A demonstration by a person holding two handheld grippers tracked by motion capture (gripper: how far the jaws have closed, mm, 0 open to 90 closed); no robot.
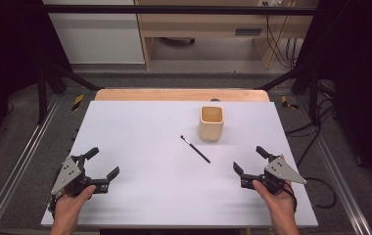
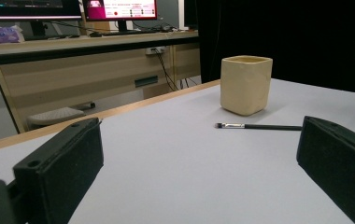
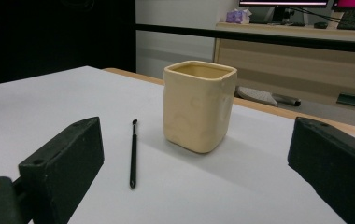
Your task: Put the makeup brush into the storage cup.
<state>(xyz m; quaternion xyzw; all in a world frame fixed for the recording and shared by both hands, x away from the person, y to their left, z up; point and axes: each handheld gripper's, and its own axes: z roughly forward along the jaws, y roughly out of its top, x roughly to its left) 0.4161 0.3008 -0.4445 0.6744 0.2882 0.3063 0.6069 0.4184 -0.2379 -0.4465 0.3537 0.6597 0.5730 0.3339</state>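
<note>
A cream square cup stands upright right of the table's middle. A thin black brush lies flat on the table just in front of the cup, its bristle end pointing to the far left in the high view. My left gripper rests open near the front left, with nothing between its jaws. At the front right my right gripper is open too and holds nothing. Both point toward the cup and the brush from a distance.
The white table top has a wooden strip along its far edge. Beyond it stand a desk with monitors and a dark metal frame. Cables lie on the floor at the right.
</note>
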